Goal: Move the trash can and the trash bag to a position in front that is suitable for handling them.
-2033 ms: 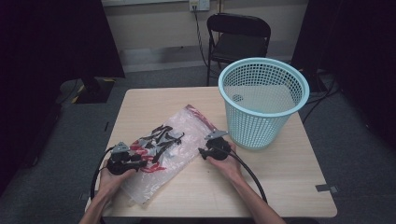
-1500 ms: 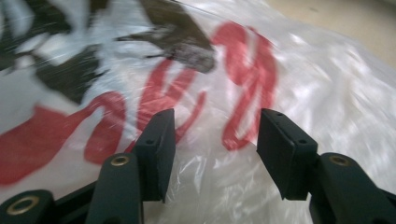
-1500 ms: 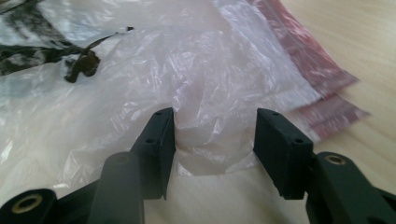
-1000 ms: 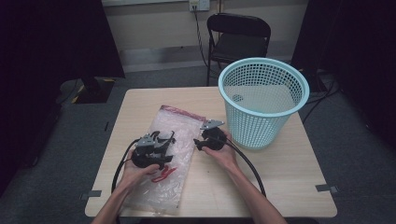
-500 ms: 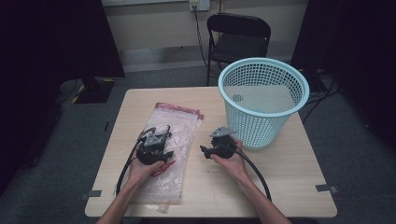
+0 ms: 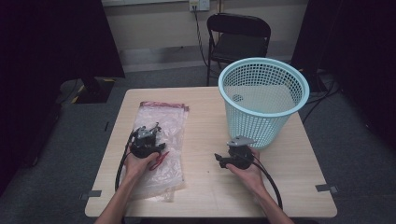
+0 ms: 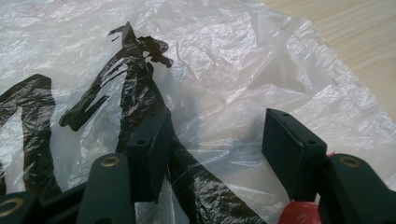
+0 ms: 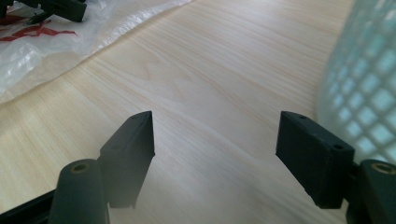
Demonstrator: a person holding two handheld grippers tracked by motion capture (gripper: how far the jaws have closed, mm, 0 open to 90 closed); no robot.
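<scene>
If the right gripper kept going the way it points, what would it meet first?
Probably bare table: the right gripper, jaws open and empty, points across it toward the plastic bag; the basket stays off to one side.

Black and red print on plastic bag (image 7: 140, 93): crumpled, unreadable. No other text.

your clear plastic bag (image 6: 161, 144) carries black brush-like streaks and some red print. the basket (image 6: 264, 100) beside it is pale turquoise with a grid of small holes. the table (image 6: 205, 186) is light wood grain, and both grippers (image 6: 145, 140) (image 6: 236, 156) you hold are black.
</scene>
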